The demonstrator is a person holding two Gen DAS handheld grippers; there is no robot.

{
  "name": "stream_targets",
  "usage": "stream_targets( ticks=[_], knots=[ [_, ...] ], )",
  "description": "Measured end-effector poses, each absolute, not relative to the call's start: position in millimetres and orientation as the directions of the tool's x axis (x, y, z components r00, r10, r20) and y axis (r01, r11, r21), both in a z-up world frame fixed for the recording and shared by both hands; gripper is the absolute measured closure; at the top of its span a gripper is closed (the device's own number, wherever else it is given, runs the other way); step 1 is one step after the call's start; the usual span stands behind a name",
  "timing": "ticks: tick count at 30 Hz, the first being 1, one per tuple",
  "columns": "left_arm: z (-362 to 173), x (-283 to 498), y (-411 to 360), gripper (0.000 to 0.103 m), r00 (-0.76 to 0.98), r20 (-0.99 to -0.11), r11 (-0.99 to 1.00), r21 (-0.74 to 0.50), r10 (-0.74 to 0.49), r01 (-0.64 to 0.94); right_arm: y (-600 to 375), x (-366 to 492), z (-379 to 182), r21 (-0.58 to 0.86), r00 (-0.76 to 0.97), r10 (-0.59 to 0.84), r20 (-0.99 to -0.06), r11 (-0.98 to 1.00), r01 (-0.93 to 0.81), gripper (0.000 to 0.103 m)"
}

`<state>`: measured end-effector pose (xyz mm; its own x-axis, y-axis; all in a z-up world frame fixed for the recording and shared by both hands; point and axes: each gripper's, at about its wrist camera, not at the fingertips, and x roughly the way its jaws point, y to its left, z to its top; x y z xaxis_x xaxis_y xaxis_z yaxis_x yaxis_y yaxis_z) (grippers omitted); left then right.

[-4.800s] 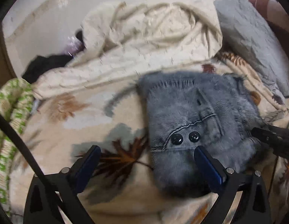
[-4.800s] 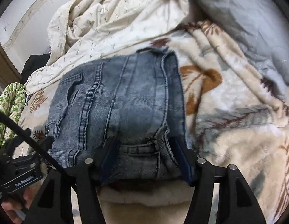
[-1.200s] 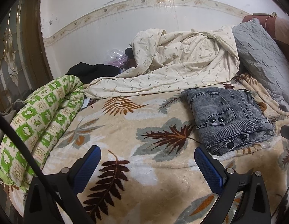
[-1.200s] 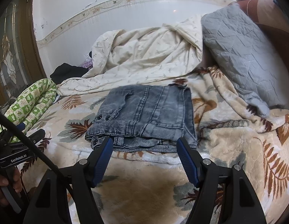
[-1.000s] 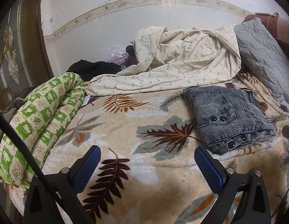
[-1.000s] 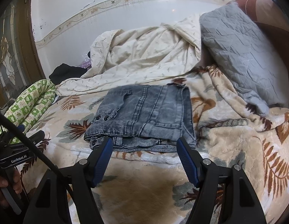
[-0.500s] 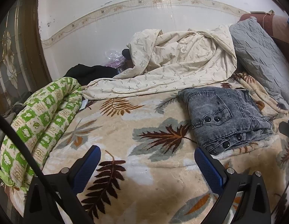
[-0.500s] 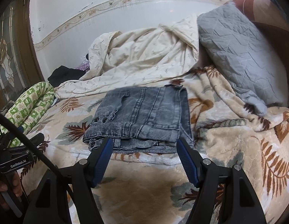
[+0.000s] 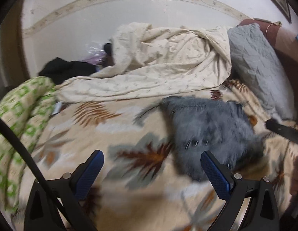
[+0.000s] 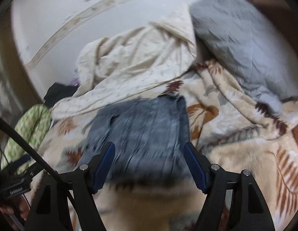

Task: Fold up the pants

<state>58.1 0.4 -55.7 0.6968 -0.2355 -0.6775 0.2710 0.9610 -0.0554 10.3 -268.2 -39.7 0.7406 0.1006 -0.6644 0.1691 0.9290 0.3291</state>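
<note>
On the bed, both wrist views: strongly blurred, so fine detail is lost.
Left hand-held gripper: jaws spread wide with nothing between them, blue pads over the bare blanket; its right finger sits just in front of the near left corner of the pants, and whether it touches the cloth cannot be told.
Right hand-held gripper: jaws apart and just now opened a little further; the near edge of the pants shows in the gap between the blue pads, but neither pad presses on the denim.
Pants: grey-blue denim, folded into a compact stack, lying flat on the blanket directly ahead of the right hand-held gripper and to the right of the left one.
Blanket: beige plush with brown and grey leaf prints, covering the bed under the pants and bunched in folds towards the right.
Cream sheet: crumpled in a heap behind the pants, against the wall.
Grey pillow: quilted, propped at the far right beside the sheet, well apart from the pants.
Green-and-white quilt: rolled at the left edge of the bed.
Dark garment: lying behind the quilt, near the wall.
Person: part of a hand shows at the lower left of the right wrist view, holding the other tool's handle.
</note>
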Motion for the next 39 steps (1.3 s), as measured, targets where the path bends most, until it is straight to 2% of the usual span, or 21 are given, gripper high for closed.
stream_targets(
  ticks=[4,8,11,15,22,24,25,26,27,28,30,33,34,39],
  knots=[
    [-83.2,115.9,-13.3,0.001,0.584,-0.754,0.945,-0.148,-0.299,0.293,-306.0,56.6,-62.4,0.400,0.691,0.132,-0.710,0.884,0.242,0.029],
    [-115.1,144.7,-18.4,0.001,0.496,-0.799,0.937,-0.240,-0.339,0.254,-331.5,85.4,-90.8,0.502,0.648,0.243,-0.722,0.828,0.249,0.029],
    [-124.9,146.7,-28.6,0.001,0.477,-0.795,0.920,-0.256,-0.375,0.298,-332.1,98.3,-108.8,0.522,0.602,0.295,-0.742,0.818,0.243,0.029],
    [-131.1,150.0,-34.7,0.001,0.413,-0.763,0.861,-0.373,-0.497,0.346,-326.9,106.9,-129.5,0.513,0.510,0.333,-0.793,0.816,0.264,0.029],
    [-142.8,153.9,-46.6,0.003,0.350,-0.740,0.811,-0.455,-0.574,0.367,-323.4,102.7,-128.6,0.604,0.518,0.432,-0.738,0.765,0.223,0.028],
    [-142.7,154.3,-45.3,0.010,0.339,-0.725,0.794,-0.485,-0.600,0.367,-317.6,103.2,-126.2,0.595,0.517,0.431,-0.739,0.778,0.202,0.032],
    [-143.7,155.2,-46.7,0.019,0.327,-0.717,0.782,-0.503,-0.616,0.369,-314.7,103.6,-125.2,0.575,0.513,0.417,-0.750,0.794,0.197,0.036],
    [-145.0,157.5,-47.6,0.027,0.316,-0.711,0.771,-0.517,-0.629,0.371,-313.5,103.0,-125.0,0.567,0.512,0.409,-0.755,0.800,0.197,0.045],
    [-145.6,156.9,-48.4,0.030,0.308,-0.707,0.764,-0.527,-0.637,0.371,-313.2,102.3,-124.6,0.575,0.515,0.416,-0.750,0.794,0.196,0.054],
    [-144.8,155.6,-49.3,0.032,0.313,-0.707,0.767,-0.523,-0.634,0.371,-313.3,101.7,-124.0,0.583,0.518,0.421,-0.744,0.789,0.196,0.057],
    [-141.7,153.4,-50.7,0.041,0.323,-0.704,0.767,-0.512,-0.632,0.386,-314.0,101.7,-123.1,0.565,0.521,0.398,-0.755,0.798,0.210,0.074],
    [-134.2,150.7,-50.1,0.054,0.351,-0.694,0.771,-0.497,-0.629,0.398,-311.3,98.9,-118.8,0.550,0.535,0.375,-0.757,0.809,0.210,0.080],
    [-131.9,150.2,-48.8,0.064,0.365,-0.690,0.775,-0.492,-0.625,0.398,-309.2,97.5,-115.7,0.537,0.540,0.363,-0.759,0.818,0.205,0.080],
    [-120.3,148.6,-45.4,0.068,0.401,-0.673,0.779,-0.473,-0.621,0.412,-298.3,92.4,-97.6,0.507,0.589,0.321,-0.741,0.844,0.177,0.084]
  ],
)
